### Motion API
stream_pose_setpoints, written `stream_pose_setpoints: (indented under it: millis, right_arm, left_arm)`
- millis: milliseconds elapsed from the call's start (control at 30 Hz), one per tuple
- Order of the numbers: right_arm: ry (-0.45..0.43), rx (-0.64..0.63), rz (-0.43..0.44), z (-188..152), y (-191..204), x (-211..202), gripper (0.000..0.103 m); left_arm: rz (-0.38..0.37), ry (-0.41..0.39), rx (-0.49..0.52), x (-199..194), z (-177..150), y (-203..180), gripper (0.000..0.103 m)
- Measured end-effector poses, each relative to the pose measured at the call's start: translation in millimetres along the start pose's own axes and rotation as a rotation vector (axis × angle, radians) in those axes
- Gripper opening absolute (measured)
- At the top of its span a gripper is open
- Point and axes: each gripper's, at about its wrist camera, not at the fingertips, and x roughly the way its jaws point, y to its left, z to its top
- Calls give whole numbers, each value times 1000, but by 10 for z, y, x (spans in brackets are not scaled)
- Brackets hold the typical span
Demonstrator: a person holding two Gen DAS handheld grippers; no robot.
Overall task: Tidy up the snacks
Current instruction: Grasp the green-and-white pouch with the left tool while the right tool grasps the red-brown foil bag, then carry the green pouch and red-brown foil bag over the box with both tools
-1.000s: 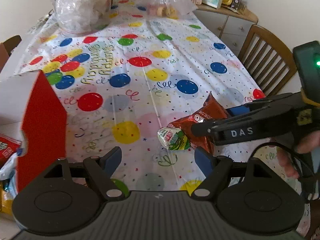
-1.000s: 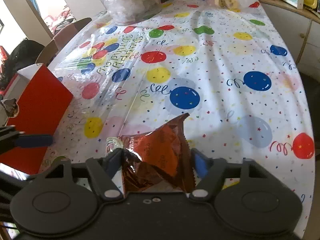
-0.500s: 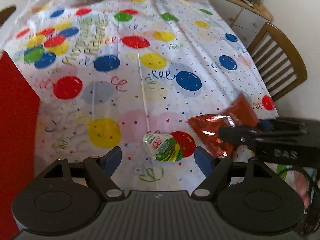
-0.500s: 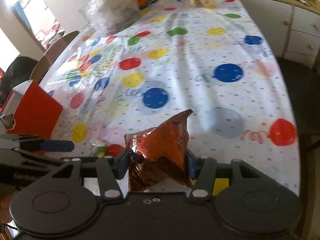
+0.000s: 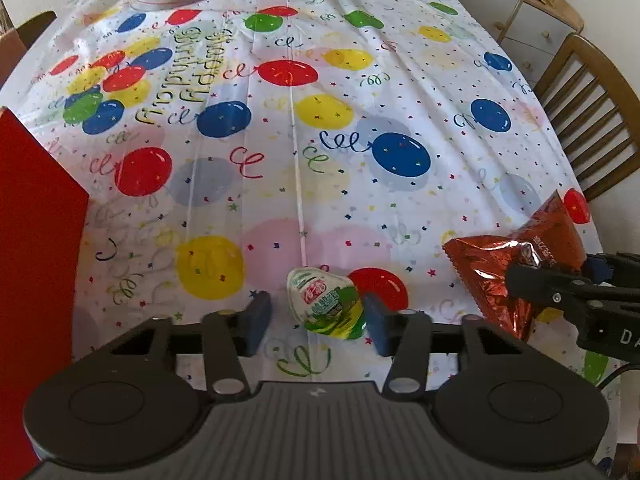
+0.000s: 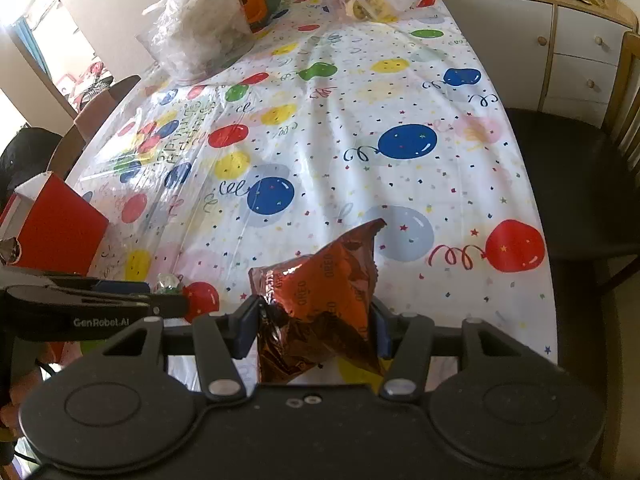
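The red box (image 5: 36,264) is cut off at the left edge of the left wrist view, only its red side showing; in the right wrist view just a corner of its top is seen and nothing of what is inside. At the far end of the table, the clear plastic bags (image 6: 204,36) blur whatever they hold, apart from an orange and green shape. The print on the small green-and-white snack packet (image 5: 326,302) is too small to read. That packet lies on the balloon tablecloth (image 5: 320,120) right between the blue pads of the left gripper (image 5: 318,316), nearer the right pad, which seems to touch it, while the left pad stands clear; jaws part-way open, not gripping. Over on the right, the right gripper (image 6: 312,328) has its jaws pressed into the crinkled red-brown foil snack bag (image 6: 320,296), held above the tablecloth near the table's edge, its lower part hidden behind the gripper body.
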Motion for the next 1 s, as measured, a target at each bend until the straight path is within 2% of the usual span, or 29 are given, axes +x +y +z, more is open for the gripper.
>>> stream_pose_setpoints:
  millis: [67, 167, 267, 533, 1000]
  right_arm:
    - [0, -4, -1, -20, 22, -12, 54]
    - [0, -13, -5, -57, 69, -39, 54]
    - [-3, -17, -10, -93, 121, -82, 54]
    - [-13, -39, -21, -212, 390, -263, 54]
    - [-80, -79, -32, -315, 1030, -726, 54]
  left_arm:
    - [2, -7, 8, -9, -9, 17, 34]
    - [-26, -15, 9, -28, -28, 70, 33]
    - [-60, -18, -2, -51, -58, 141, 32]
    - [-93, -38, 6, -246, -209, 265, 32]
    - [-157, -124, 47, -946, -498, 679, 32]
